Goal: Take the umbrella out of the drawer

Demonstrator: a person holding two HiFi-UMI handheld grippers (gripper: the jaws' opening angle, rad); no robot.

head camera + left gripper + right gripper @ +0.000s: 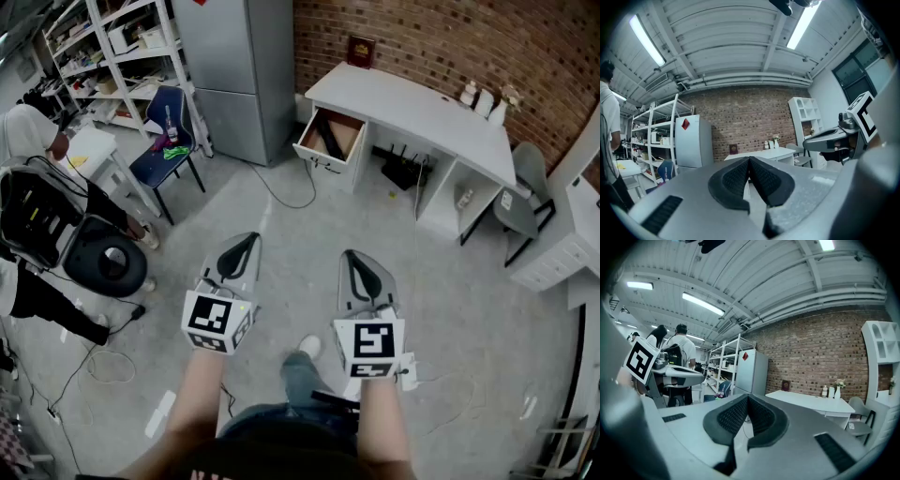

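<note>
A white desk (412,108) stands against the brick wall, far ahead of me. Its left drawer (330,134) is pulled open, and a dark long object (320,142) lies inside, apparently the umbrella. Both grippers are held level over the grey floor, well short of the desk. My left gripper (247,240) is shut with nothing in it, its pads meeting at the tip (749,161). My right gripper (353,257) is shut and empty too (747,399). The desk also shows small in the left gripper view (761,153) and the right gripper view (811,401).
A grey fridge (239,66) stands left of the desk, with a blue chair (169,150) and metal shelves (103,56) further left. A person (28,131) and black equipment (108,262) are at the left. Cables cross the floor. A grey chair (525,187) and white cabinet (562,234) are at the right.
</note>
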